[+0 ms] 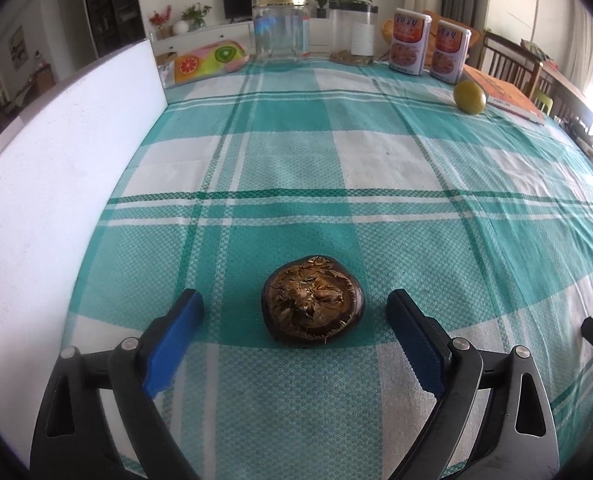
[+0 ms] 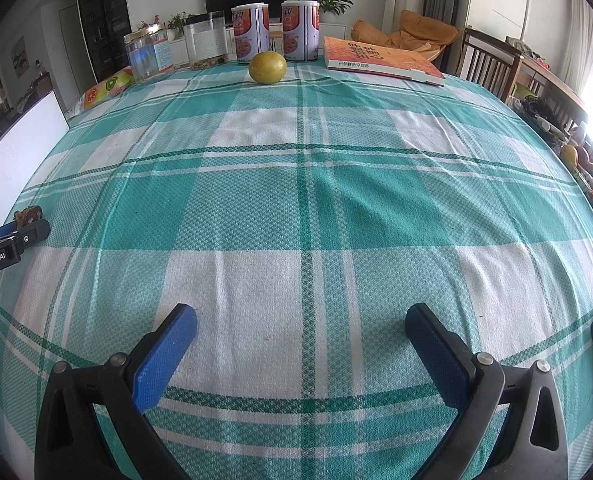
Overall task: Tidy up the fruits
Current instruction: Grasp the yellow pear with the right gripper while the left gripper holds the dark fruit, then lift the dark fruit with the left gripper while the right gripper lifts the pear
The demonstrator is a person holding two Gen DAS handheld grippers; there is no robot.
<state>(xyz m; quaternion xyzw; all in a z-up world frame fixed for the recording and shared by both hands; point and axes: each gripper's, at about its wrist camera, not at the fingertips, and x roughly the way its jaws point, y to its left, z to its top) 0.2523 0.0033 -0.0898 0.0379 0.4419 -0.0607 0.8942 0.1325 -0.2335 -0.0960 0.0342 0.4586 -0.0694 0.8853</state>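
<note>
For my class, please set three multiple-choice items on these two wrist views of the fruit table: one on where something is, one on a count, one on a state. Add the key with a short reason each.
1. Where does the yellow-green fruit lie?
A. In the glass jar
B. On the tablecloth in front of the two cans
C. On the book

2. How many matching orange-labelled cans stand at the far edge of the table?
A. One
B. Two
C. Four

3. How does the left tool stand to the dark brown fruit?
A. Open, with the fruit between its fingers but not pressed
B. Shut on the fruit
C. Lifting the fruit off the cloth

Key: 1 B, it rests on the cloth just before the cans, left of the book. 2 B, two alike stand side by side. 3 A, there are gaps on both sides and the fruit sits on the tablecloth.
</note>
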